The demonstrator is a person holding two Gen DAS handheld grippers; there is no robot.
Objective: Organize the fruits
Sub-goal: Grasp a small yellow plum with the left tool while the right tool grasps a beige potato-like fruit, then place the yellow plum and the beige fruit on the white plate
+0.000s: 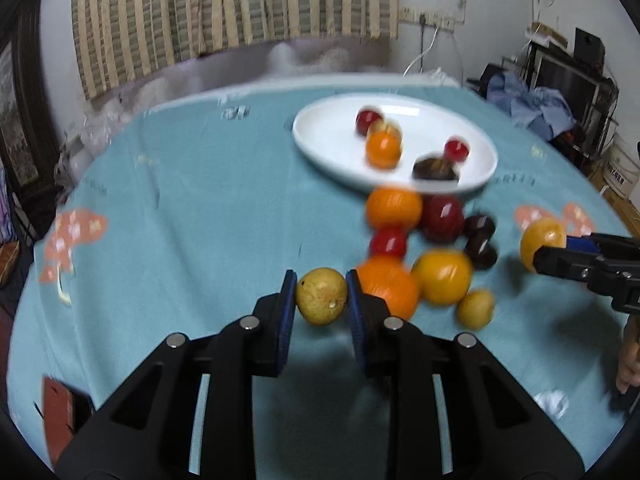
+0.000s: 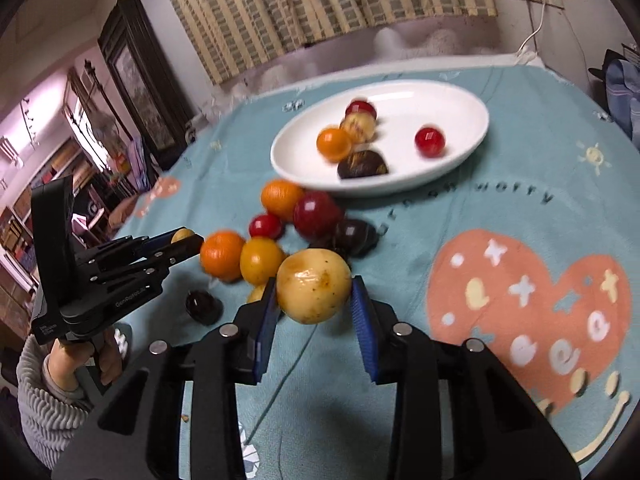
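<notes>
My left gripper (image 1: 321, 296) is shut on a small yellow-brown fruit (image 1: 321, 295), held above the teal tablecloth; it also shows in the right wrist view (image 2: 182, 240). My right gripper (image 2: 314, 298) is shut on a larger yellow fruit (image 2: 313, 286); it shows at the right edge of the left wrist view (image 1: 540, 248), fruit (image 1: 542, 238) between its pads. A white oval plate (image 1: 332, 140) (image 2: 460, 104) at the back holds several small fruits. A pile of oranges (image 1: 394, 208), red fruit (image 1: 440, 218) and dark fruit (image 1: 480, 240) lies in front of the plate.
A round table with a teal cloth (image 1: 180, 200) carries everything. A dark fruit (image 2: 203, 304) lies apart at the left. A red object (image 1: 58, 412) sits at the near left edge. Striped curtains (image 1: 224, 8) and cluttered shelves (image 1: 560, 80) stand behind.
</notes>
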